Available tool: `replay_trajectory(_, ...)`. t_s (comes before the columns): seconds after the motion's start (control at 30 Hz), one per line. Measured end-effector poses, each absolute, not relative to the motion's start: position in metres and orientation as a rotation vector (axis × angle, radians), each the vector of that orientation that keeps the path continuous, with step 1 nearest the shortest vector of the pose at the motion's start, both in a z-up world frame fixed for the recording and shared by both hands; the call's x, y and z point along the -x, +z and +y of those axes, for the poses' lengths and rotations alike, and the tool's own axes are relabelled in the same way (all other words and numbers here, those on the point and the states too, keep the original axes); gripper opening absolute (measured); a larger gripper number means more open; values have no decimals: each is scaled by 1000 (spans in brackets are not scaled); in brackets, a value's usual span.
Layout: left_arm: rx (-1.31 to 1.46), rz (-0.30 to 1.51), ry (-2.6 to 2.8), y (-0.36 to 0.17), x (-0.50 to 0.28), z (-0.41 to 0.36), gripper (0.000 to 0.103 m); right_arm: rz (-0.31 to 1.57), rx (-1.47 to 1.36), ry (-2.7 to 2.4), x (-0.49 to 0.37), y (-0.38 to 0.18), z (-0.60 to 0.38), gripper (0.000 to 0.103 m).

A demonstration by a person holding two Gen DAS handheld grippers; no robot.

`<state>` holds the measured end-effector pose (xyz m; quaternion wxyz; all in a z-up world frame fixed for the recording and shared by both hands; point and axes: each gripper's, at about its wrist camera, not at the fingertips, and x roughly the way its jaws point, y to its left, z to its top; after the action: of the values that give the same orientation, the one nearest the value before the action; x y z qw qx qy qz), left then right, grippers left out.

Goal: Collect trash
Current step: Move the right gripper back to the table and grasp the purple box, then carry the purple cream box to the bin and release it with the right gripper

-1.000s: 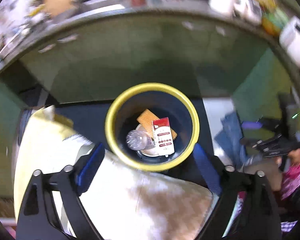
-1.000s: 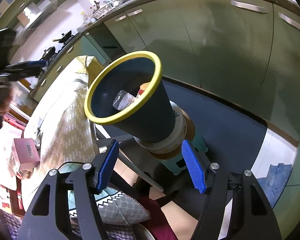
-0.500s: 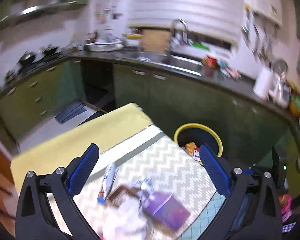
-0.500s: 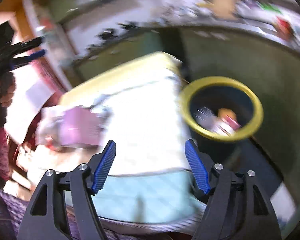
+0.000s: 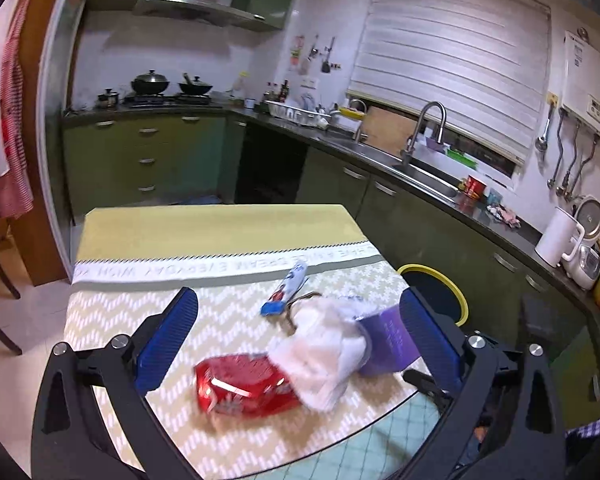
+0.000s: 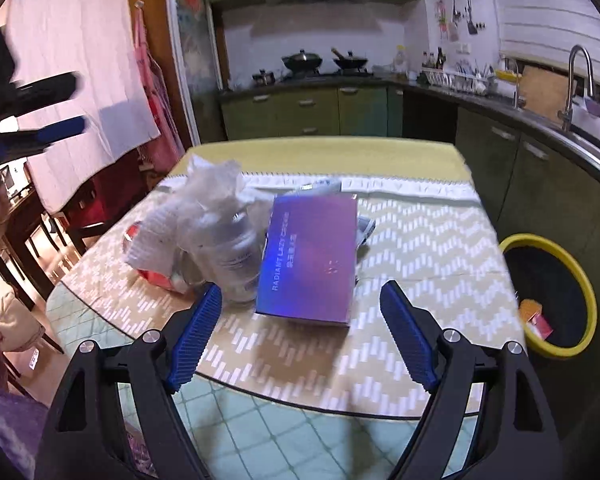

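Trash lies on the table: a purple box (image 6: 312, 256), a clear plastic bottle (image 6: 230, 252), crumpled white tissue (image 5: 324, 352), a red wrapper (image 5: 244, 384) and a blue-white tube (image 5: 286, 288). The purple box also shows in the left wrist view (image 5: 388, 340). A dark bin with a yellow rim (image 6: 548, 292) stands right of the table and holds some trash; it also shows in the left wrist view (image 5: 436, 292). My left gripper (image 5: 296, 344) is open above the red wrapper and tissue. My right gripper (image 6: 300, 336) is open, just short of the purple box. Both are empty.
The table (image 5: 220, 240) has a yellow and zigzag cloth. Green kitchen cabinets (image 5: 420, 224) with a sink run behind and right of the bin. Dark wooden chairs (image 6: 60, 216) stand left of the table. The left gripper shows at the far left of the right wrist view (image 6: 36, 112).
Both grippers have swung up and away from the bin to face the table and its trash. Both stay open and empty.
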<state>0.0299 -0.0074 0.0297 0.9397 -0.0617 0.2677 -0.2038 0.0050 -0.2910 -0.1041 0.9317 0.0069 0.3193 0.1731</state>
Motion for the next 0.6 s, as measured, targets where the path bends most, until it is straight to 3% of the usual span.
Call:
replay_trajectory(0.2, 159, 569, -393, 11, -27, 11, 96, 711, -11, 314, -29, -122, -276, 76)
replay_trajectory(0.4, 168, 599, -411, 1, -36, 11, 96, 729, -16, 281, -45, -128, -277, 59)
replay_trajectory(0.6, 157, 622, -426, -6, -40, 5, 96, 721, -20, 289, -49, -125, -281, 53)
